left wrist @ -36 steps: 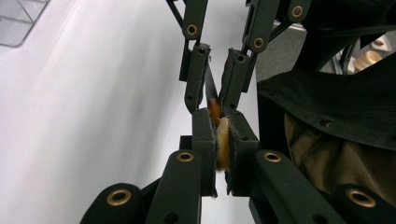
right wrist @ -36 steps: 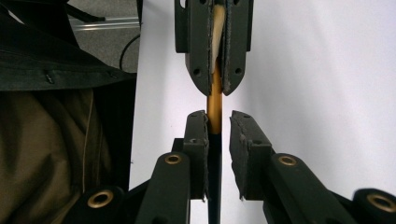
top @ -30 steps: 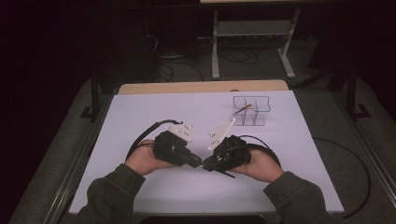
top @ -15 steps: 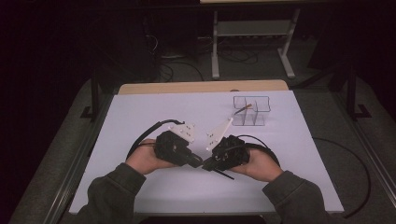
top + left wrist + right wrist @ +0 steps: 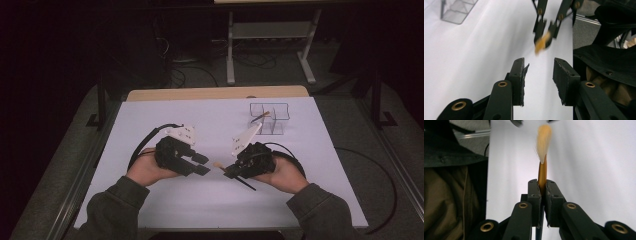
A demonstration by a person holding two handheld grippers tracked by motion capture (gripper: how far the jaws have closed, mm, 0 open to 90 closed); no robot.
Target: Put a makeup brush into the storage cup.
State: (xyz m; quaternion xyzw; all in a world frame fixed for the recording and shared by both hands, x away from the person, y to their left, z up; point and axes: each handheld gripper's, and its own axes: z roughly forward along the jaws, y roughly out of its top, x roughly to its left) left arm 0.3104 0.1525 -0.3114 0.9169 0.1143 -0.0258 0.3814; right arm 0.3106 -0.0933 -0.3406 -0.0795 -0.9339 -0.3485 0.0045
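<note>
1. Two grippers, one brush and one clear organizer [image 5: 270,117] are showing on the white table [image 5: 150,120].
2. The left gripper [image 5: 200,164] is standing with jaws apart and empty; they have just been opening, and earlier they were shut at the brush tip.
3. The right gripper [image 5: 229,171] is clamping the brush [image 5: 219,165], bristles pointing to 9 o'clock, near the table's centre.
4. Both hands are resting low, grippers facing each other; the organizer is sitting at 1 o'clock.

The brush [image 5: 542,173] has a golden-orange ferrule, pale blond bristles and a black handle — both claws are black with brass rivets, the tabletop [image 5: 210,115] white, the organizer [image 5: 272,117] clear.
</note>
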